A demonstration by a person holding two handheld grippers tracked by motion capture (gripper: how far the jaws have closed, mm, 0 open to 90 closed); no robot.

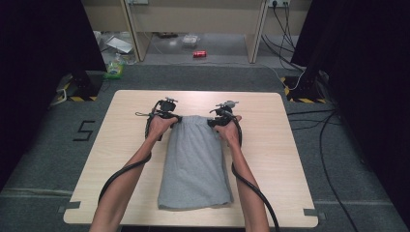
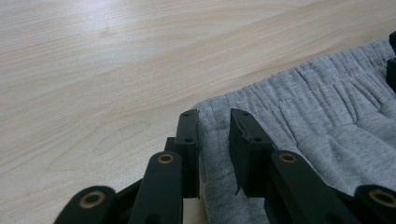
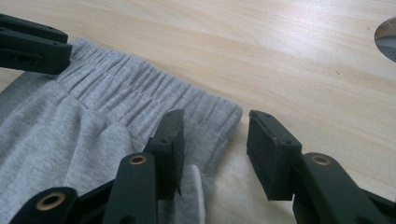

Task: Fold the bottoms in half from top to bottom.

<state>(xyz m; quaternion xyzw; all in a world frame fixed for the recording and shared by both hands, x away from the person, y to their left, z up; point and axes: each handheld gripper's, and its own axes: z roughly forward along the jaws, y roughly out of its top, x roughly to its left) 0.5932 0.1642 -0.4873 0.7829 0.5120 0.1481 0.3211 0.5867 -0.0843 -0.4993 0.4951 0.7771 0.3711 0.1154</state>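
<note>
only two hand-held grippers (image 1: 170,116) (image 1: 218,119) flank one grey garment (image 1: 196,164).

Your folded grey knit garment (image 1: 196,162): plain heather grey, ribbed gathered waistband, no print. Pale wood-grain surface (image 1: 270,145) beneath it: light beige, faint darker streaks. Your left hand-held gripper (image 2: 214,140): matte black jaws, brass-coloured rivets. Your right hand-held gripper (image 3: 215,149): same black, same brass. Grey carpeted floor (image 1: 38,154): black "5" marking. Yellow-black hazard stripes at stand bases.
</note>
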